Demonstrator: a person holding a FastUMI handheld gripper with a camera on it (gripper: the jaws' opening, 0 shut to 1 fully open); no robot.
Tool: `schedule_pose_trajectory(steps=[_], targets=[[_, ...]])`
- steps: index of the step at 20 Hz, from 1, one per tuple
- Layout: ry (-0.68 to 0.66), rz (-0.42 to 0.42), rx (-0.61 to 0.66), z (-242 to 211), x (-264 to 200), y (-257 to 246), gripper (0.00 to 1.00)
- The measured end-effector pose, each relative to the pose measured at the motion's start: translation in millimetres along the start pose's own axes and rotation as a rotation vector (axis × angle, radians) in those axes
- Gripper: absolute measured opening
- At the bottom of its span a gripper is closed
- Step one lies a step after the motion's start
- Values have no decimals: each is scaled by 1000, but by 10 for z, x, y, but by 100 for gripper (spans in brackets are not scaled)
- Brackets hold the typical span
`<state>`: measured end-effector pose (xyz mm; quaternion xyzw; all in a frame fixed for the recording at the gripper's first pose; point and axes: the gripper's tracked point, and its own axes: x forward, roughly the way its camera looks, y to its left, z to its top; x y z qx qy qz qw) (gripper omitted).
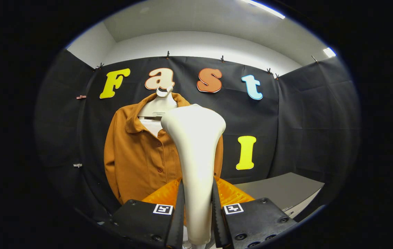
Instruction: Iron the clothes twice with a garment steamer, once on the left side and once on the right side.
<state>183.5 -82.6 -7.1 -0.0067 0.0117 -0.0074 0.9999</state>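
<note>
My hand-held gripper (198, 207) is pinching the white garment steamer (195, 152) by its handle, both fingers pressed against its sides, so the steamer stands upright between them with its broad head at the top. Beyond the steamer hangs the brown shirt (137, 155) on a white hanger (158, 103) against the black cloth wall, and the steamer's head overlaps the shirt's side nearer the grey counter (282, 190).

Grey table (282, 188), shirt's white hanger (157, 103).
</note>
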Motion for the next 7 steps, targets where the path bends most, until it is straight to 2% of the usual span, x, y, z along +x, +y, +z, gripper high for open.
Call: schedule_pose_trajectory(steps=[7], targets=[[-2,-2,-3,5,19,7,39]])
